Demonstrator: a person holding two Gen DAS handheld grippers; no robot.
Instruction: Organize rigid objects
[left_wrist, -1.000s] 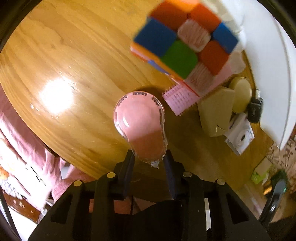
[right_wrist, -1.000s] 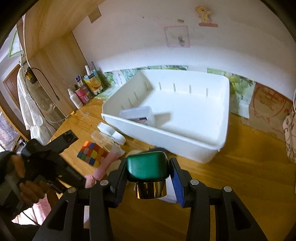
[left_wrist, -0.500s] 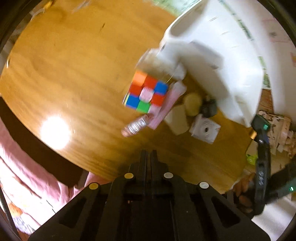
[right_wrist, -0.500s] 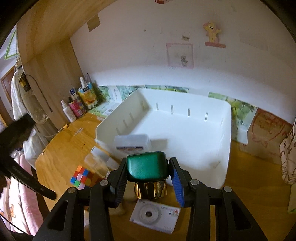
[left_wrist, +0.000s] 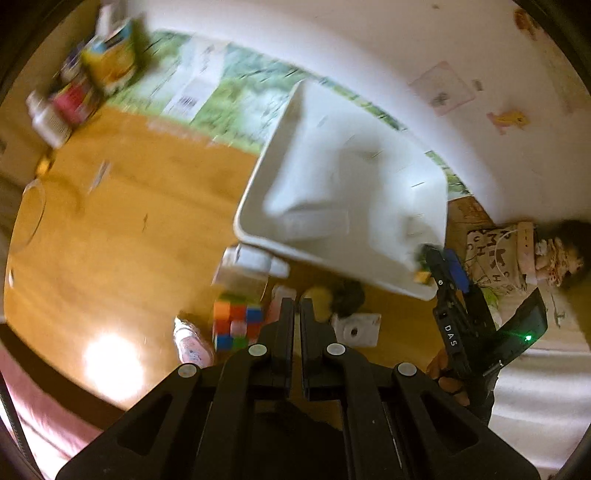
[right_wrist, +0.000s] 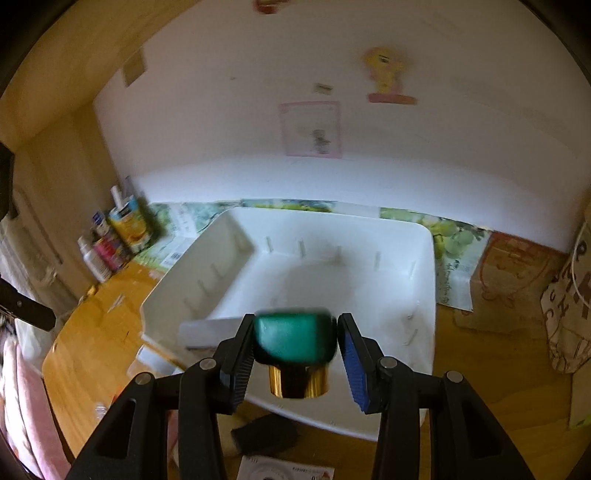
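My right gripper (right_wrist: 295, 339) is shut on a green-capped bottle with a gold collar (right_wrist: 295, 338) and holds it over the near edge of the white bin (right_wrist: 424, 295). A white box (right_wrist: 210, 334) lies inside the bin at its near left. My left gripper (left_wrist: 296, 308) is shut and empty, raised above the wooden table. Below it lie a colour cube (left_wrist: 236, 319), a pink object (left_wrist: 192, 343), a yellowish round piece (left_wrist: 320, 295), a dark object (left_wrist: 349, 293) and a small white box (left_wrist: 356, 328). The white bin (left_wrist: 280, 147) and my right gripper (left_wrist: 443, 266) at its corner show in the left wrist view.
Bottles and a carton (right_wrist: 118, 236) stand at the table's far left by the wall. A clear container and white lids (left_wrist: 247, 266) sit against the bin's side. A printed bag (right_wrist: 569, 302) stands at the right. A paper mat (right_wrist: 454, 236) lies behind the bin.
My left gripper let go of the pink object, shut, and rose and tilted up toward the bin. My right gripper carried the green-capped bottle forward to over the bin's near edge.
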